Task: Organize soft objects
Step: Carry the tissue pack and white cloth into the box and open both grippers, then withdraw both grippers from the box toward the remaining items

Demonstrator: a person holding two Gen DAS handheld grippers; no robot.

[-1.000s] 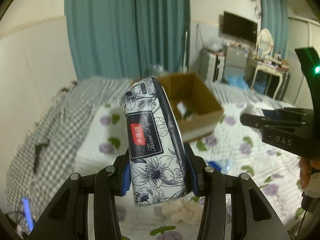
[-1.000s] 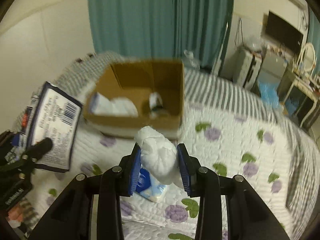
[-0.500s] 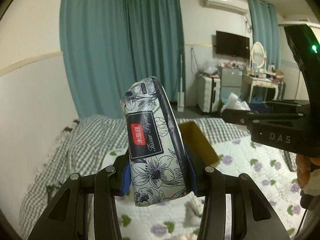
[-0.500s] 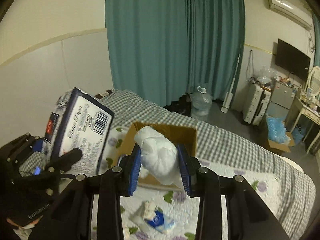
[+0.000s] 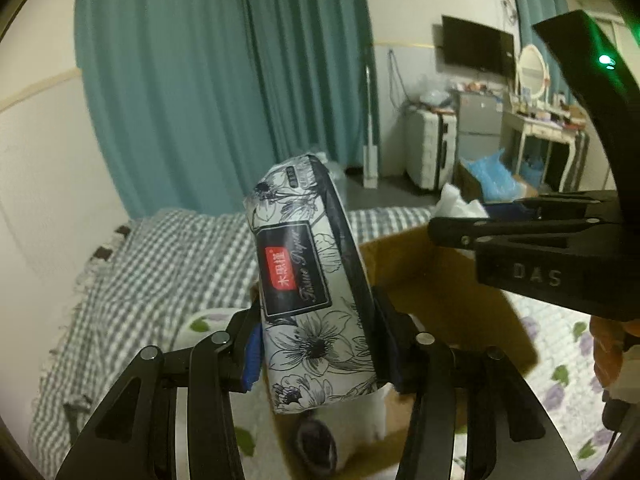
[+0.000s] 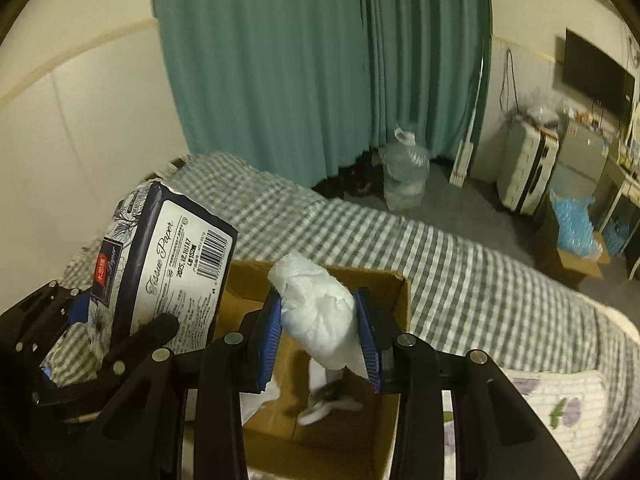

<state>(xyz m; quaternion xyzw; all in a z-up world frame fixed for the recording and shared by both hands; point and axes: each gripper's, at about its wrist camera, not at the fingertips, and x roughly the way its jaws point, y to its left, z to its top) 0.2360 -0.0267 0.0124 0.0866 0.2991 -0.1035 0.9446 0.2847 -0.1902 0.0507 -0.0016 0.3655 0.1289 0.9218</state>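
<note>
- The left gripper pinched the tissue pack across its lower part; it seemed light and squashy.
- The right gripper squeezed the soft white bundle above the cardboard box.

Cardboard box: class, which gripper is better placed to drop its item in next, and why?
Right. The right gripper holds the white bundle directly over the open box; the left's tissue pack hangs beside it.

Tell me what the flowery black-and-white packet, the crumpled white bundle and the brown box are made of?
Flowery black-and-white tissue packet: probably soft plastic film, since it shines and wrinkles.
Crumpled white bundle: thin plastic or paper, since it looks crinkly and slightly glossy; I can't tell which.
Brown box: cardboard, dull brown with stiff, straight walls.
</note>
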